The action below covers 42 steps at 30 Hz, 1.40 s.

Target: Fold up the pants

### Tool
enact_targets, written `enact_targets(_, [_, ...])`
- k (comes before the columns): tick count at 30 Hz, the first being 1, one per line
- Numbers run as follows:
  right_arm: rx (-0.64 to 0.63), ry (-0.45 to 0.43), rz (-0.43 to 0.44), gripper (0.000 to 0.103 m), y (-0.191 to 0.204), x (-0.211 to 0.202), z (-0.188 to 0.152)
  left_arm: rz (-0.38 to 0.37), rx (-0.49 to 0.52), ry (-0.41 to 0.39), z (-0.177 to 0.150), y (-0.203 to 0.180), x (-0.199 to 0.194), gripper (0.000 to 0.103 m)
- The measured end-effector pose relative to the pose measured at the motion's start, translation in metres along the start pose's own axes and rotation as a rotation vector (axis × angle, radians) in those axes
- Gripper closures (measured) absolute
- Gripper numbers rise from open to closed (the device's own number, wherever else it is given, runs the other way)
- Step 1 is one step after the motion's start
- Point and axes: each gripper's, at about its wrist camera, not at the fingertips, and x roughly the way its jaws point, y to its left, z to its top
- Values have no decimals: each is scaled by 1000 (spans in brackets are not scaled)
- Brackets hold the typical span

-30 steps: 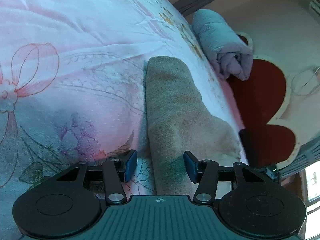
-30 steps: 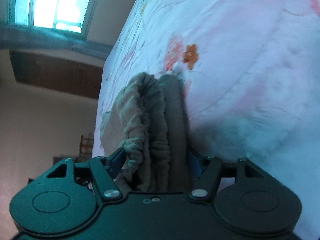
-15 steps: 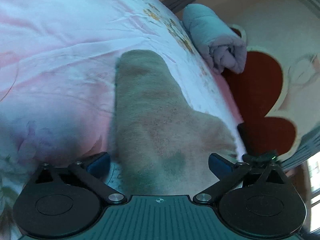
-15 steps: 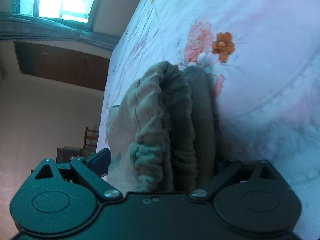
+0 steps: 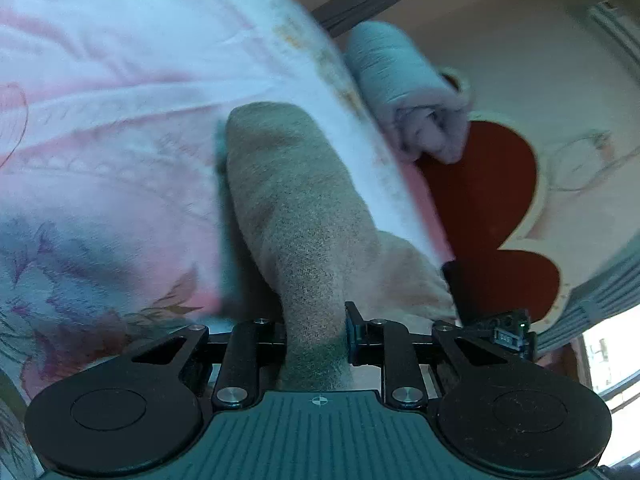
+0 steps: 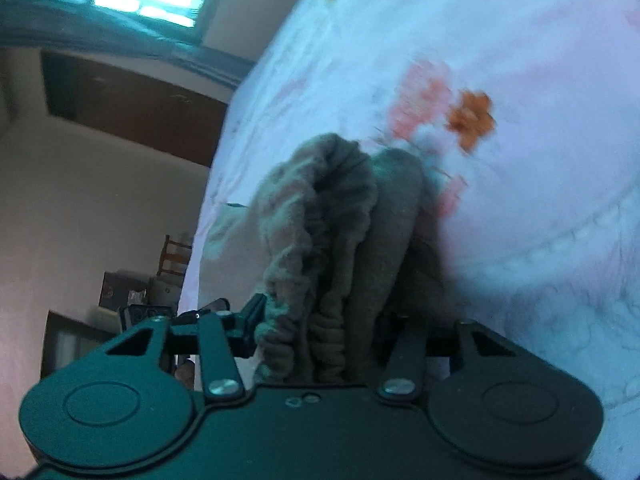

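My left gripper (image 5: 316, 334), jaws just closed, pinches a folded edge of the tan pants (image 5: 296, 216) on the floral bed (image 5: 120, 120); my right gripper (image 6: 320, 334), also just closed, clamps their bunched waistband (image 6: 320, 216).

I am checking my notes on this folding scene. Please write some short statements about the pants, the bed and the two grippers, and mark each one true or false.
1. The left gripper pinches a narrow fold of the fuzzy beige-brown pants. True.
2. The right gripper is closed on the gathered elastic waistband. True.
3. The pants lie on a bare wooden table. False: they lie on a pink and white floral bedsheet.
4. A rolled pale blanket sits at the bed's edge. True.
5. The rug on the floor is green. False: the flower-shaped rug is red.
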Motion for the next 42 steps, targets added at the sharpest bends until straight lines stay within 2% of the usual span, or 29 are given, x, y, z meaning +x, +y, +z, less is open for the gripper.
enact_targets(4, [-73, -21, 63, 64, 26, 0, 15, -53, 22, -45, 9, -10, -13, 79])
enact_targets(8, [-132, -24, 88, 64, 51, 21, 56, -38, 44, -119, 48, -13, -34, 79])
enact_targets(12, [-162, -14, 119, 64, 68, 68, 110, 14, 38, -172, 100, 5, -45, 79])
enact_targets(15, [-175, -1, 119, 63, 69, 110, 144, 86, 25, -190, 135, 32, -43, 79])
enact_targets(16, [-152, -13, 100, 57, 62, 124, 152, 116, 16, -196, 141, 41, -40, 78])
enact_targets(17, [-127, -25, 53, 49, 52, 138, 157, 161, -8, -195, 146, 54, -34, 68])
enact_targets(18, [-125, -46, -51, 30, 42, 151, 162, 222, -38, -181, 149, 66, -27, 59])
enact_targets(19, [-118, -86, -140, 33, 33, 156, 162, 256, -44, -181, 148, 73, -23, 48])
enact_targets(21, [-140, -121, -129, 29, 31, 155, 157, 247, -28, -211, 143, 73, -26, 34])
enact_targets(23, [-184, -160, -191, 17, 43, 140, 145, 313, 31, -245, 134, 56, -37, 4])
enact_targets(24, [-240, -187, -231, 17, 51, 130, 138, 349, 98, -272, 128, 44, -45, 2])
enact_targets(25, [-307, -222, -275, 15, 63, 120, 130, 401, 192, -308, 117, 24, -54, 0])
enact_targets(27, [-382, -256, -270, 12, 81, 105, 117, 460, 302, -332, 103, 1, -64, 0])
enact_targets(30, [-438, -262, -319, 11, 102, 103, 107, 672, 425, -348, 93, -26, -62, 0])
enact_targets(32, [-456, -202, -392, 13, 103, 117, 104, 790, 501, -363, 73, -34, -53, 0])
enact_targets(33, [-473, -142, -480, 12, 99, 129, 101, 858, 538, -326, 66, -31, -45, 0])
enact_targets(34, [-500, -77, -579, 11, 91, 142, 95, 912, 545, -256, 57, -23, -37, 0])
enact_targets(35, [-499, -75, -574, 9, 81, 142, 89, 911, 521, -231, 50, -13, -35, 0])
enact_targets(37, [-450, -95, -538, 9, 76, 136, 87, 850, 418, -265, 53, -5, -51, 0])
enact_targets(38, [-447, -117, -526, 15, 82, 131, 86, 830, 367, -301, 57, -7, -63, 0])
enact_targets(39, [-462, -154, -499, 18, 94, 124, 84, 830, 361, -374, 56, -12, -77, 0])
enact_targets(40, [-495, -202, -474, 16, 106, 115, 80, 829, 377, -421, 53, -17, -87, 0])
enact_targets(42, [-541, -237, -461, 12, 117, 110, 74, 798, 384, -432, 50, -18, -96, 0])
